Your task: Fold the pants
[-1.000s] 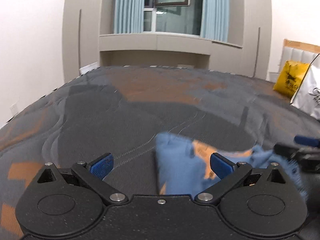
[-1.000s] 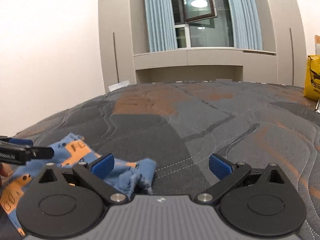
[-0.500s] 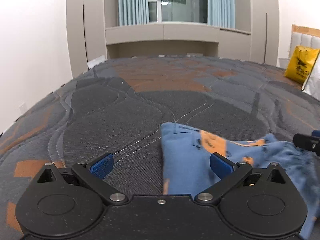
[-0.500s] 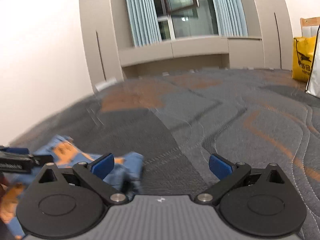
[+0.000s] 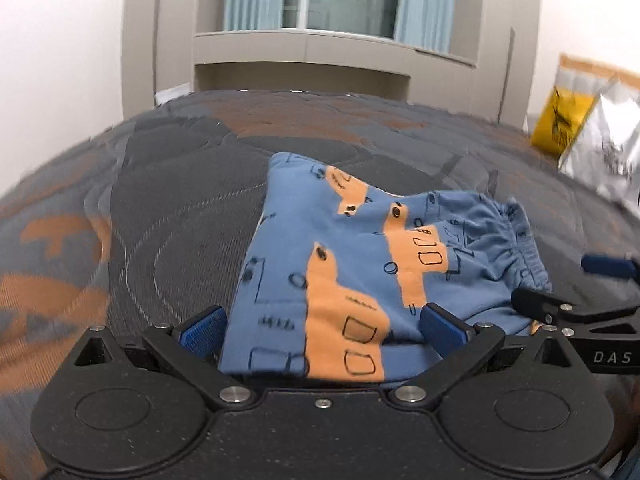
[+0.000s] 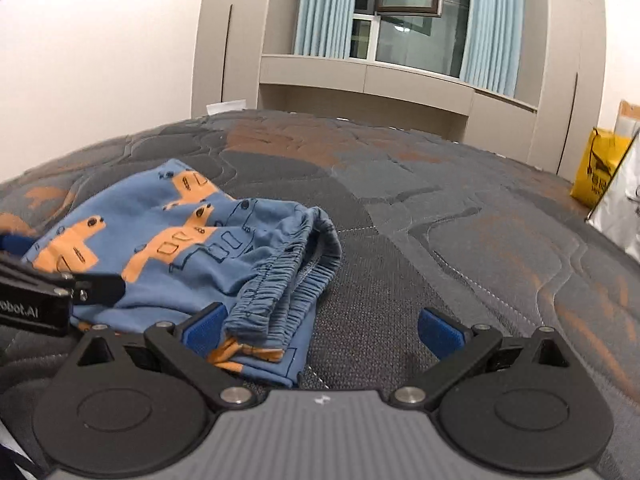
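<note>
We are working on a mattress (image 5: 168, 208) quilted in grey with orange patches, which fills most of both views; its far edge runs below a beige window unit with pale blue curtains (image 6: 320, 4).

The pants (image 5: 340, 264) lie on the mattress close to its near edge, folded into a compact bundle. They are blue with orange shapes and black outline drawings. From our left wrist view the bundle reaches from between the fingers out toward the middle of the mattress, with the gathered elastic waistband (image 6: 280, 276) on its right side. From the right wrist view that waistband is bunched and ruffled, facing the bare quilting.

By the right edge of the mattress a yellow bag (image 5: 560, 120) stands against a white plastic bag (image 5: 608, 152).

Our left gripper (image 5: 320, 328) has its jaws spread wide, and the near end of the pants lies between the blue pads without being pinched. Our right gripper (image 6: 320, 330) is likewise spread wide; the left pad sits just beside the waistband, and the cloth's near corner lies between the fingers, unclamped.
</note>
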### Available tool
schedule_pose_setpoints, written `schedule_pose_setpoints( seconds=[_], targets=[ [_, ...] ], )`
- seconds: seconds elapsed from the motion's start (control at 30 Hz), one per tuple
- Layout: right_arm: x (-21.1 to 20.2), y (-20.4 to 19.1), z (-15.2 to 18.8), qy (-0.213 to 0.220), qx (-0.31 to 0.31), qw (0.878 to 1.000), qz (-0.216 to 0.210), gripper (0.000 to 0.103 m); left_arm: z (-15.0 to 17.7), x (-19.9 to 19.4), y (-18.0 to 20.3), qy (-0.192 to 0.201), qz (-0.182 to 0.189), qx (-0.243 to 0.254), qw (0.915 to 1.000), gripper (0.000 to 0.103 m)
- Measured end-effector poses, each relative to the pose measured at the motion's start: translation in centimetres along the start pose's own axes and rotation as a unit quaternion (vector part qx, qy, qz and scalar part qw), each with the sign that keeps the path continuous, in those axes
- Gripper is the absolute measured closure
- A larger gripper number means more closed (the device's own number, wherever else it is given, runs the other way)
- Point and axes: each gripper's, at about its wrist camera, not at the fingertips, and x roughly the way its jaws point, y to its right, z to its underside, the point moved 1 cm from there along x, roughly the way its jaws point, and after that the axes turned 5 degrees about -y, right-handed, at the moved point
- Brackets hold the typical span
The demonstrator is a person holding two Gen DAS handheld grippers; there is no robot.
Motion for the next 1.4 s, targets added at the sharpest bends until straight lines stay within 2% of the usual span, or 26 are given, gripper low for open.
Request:
schedule_pose_setpoints(
  seconds=[0.13,0.37,0.67,0.77,0.83,0.9,0.97,1.0,1.1,1.17,1.27,1.4],
  targets=[
    [-0.1,0.2,0.2,-0.001,0.006,1.000,-0.005,0.000,0.7,-0.3,-0.2,0.008,-0.003,-0.016,0.9998,0.000],
    [-0.5,-0.5,0.5,0.011,-0.016,1.000,0.015,0.000,1.0,-0.5,-0.5,0.010,0.000,-0.026,0.9996,0.000],
    [-0.7,-0.1,0.7,0.016,-0.008,1.000,0.008,0.000,1.4,-1.2,-0.5,0.021,0.000,-0.031,0.9993,0.001],
    [-1.6,0.5,0.8,0.036,0.013,0.999,-0.002,0.000,1.7,-2.8,-1.2,0.064,0.017,-0.054,0.9963,0.001],
    [-2.2,1.8,0.8,0.054,0.044,0.997,-0.037,0.000,1.4,-3.6,-1.7,0.094,0.027,-0.069,0.9928,0.001],
    [-1.8,3.0,0.6,0.049,0.080,0.995,-0.037,0.000,0.8,-3.6,-1.9,0.100,0.022,-0.071,0.9922,0.001],
    [-1.0,3.8,0.5,0.028,0.106,0.994,-0.015,0.000,0.5,-3.0,-1.9,0.091,0.009,-0.065,0.9937,0.001],
    [-0.5,4.2,0.6,0.016,0.115,0.993,-0.018,0.000,0.5,-2.5,-1.9,0.080,-0.002,-0.064,0.9947,0.001],
    [0.3,5.2,0.6,-0.001,0.137,0.989,-0.049,0.000,0.6,0.0,-2.0,0.013,-0.034,-0.066,0.9971,0.001],
    [0.7,6.2,0.6,-0.009,0.152,0.985,-0.084,0.000,0.5,-0.4,-2.0,0.028,-0.027,-0.062,0.9973,0.001],
    [0.5,7.9,-0.1,0.008,0.163,0.979,-0.125,0.000,0.4,-0.3,-2.0,0.024,-0.022,-0.056,0.9979,0.000],
    [1.8,9.3,-2.6,0.022,0.141,0.969,-0.203,0.000,-0.9,-1.0,-1.9,0.049,-0.016,-0.050,0.9974,0.000]
  ],
)
